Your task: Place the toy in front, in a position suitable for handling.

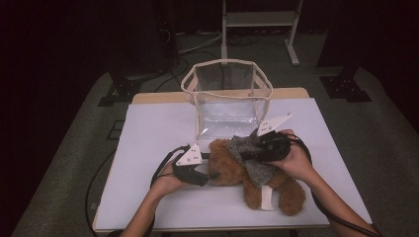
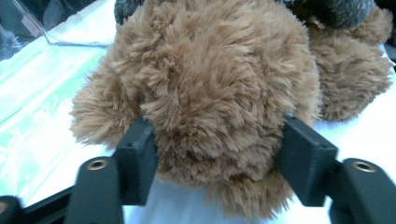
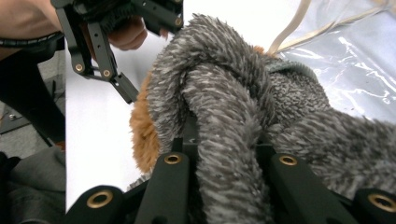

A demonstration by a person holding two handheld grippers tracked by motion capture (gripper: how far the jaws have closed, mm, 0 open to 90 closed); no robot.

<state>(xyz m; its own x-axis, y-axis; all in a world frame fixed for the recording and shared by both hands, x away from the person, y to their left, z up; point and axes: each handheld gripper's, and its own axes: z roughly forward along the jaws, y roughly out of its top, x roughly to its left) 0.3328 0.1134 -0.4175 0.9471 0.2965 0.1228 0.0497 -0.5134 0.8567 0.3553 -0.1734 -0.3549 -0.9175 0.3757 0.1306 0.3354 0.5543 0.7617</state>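
A brown teddy bear point(image 1: 231, 170) lies on the white table top point(image 1: 158, 133), wearing a grey knitted scarf point(image 1: 257, 170). My left gripper point(image 1: 210, 174) comes in from the left. Its two black pads press into either side of the bear's fluffy head point(image 2: 210, 84), so my left gripper point(image 2: 220, 156) is shut on it. From the right, my right gripper point(image 1: 245, 155) reaches over the bear's chest. It point(image 3: 224, 154) is shut on a fold of the grey scarf point(image 3: 219, 102), which bulges up between the jaws. The bear's brown fur point(image 3: 142, 135) shows beneath the scarf.
A clear plastic bag with a cream rim point(image 1: 227, 94) stands open just behind the bear, at the table's far middle. A white tag point(image 1: 267, 197) hangs by the bear's legs. A metal stand point(image 1: 259, 24) is on the floor beyond the table.
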